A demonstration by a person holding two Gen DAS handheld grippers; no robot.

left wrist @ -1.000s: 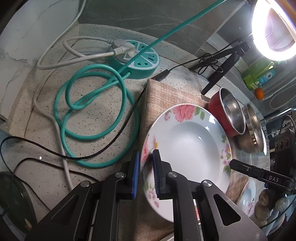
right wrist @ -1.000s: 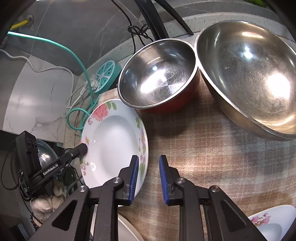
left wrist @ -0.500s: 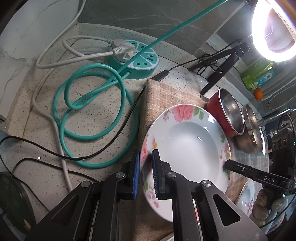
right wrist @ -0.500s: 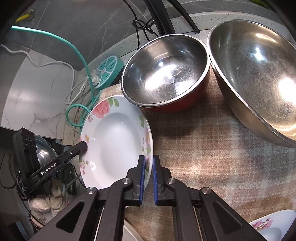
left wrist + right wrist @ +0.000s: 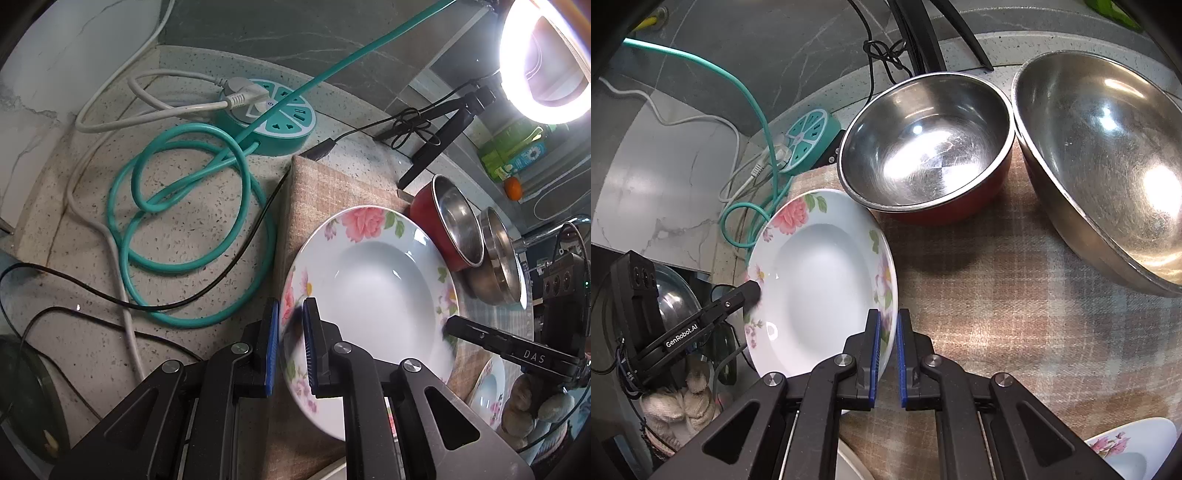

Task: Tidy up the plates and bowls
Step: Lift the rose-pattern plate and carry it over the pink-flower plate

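A white floral deep plate (image 5: 373, 288) (image 5: 820, 280) is held by both grippers over the plaid cloth (image 5: 997, 314). My left gripper (image 5: 290, 341) is shut on its left rim. My right gripper (image 5: 888, 354) is shut on its opposite rim. In the left wrist view the right gripper's finger (image 5: 509, 347) shows at the plate's far rim. A red steel bowl (image 5: 927, 144) and a large steel bowl (image 5: 1108, 166) stand behind the plate. A second floral dish (image 5: 1137, 450) lies at the lower right.
A teal power strip (image 5: 273, 118) with coiled teal hose (image 5: 192, 221) and cables lies on the speckled counter to the left. A lit ring light (image 5: 546, 59) on a black tripod stands at the back. A glass lid (image 5: 672, 302) lies beyond the counter's left edge.
My right gripper moved left and shut on the plate's rim. The plate now sits slightly higher and tilted. My left gripper kept its hold.
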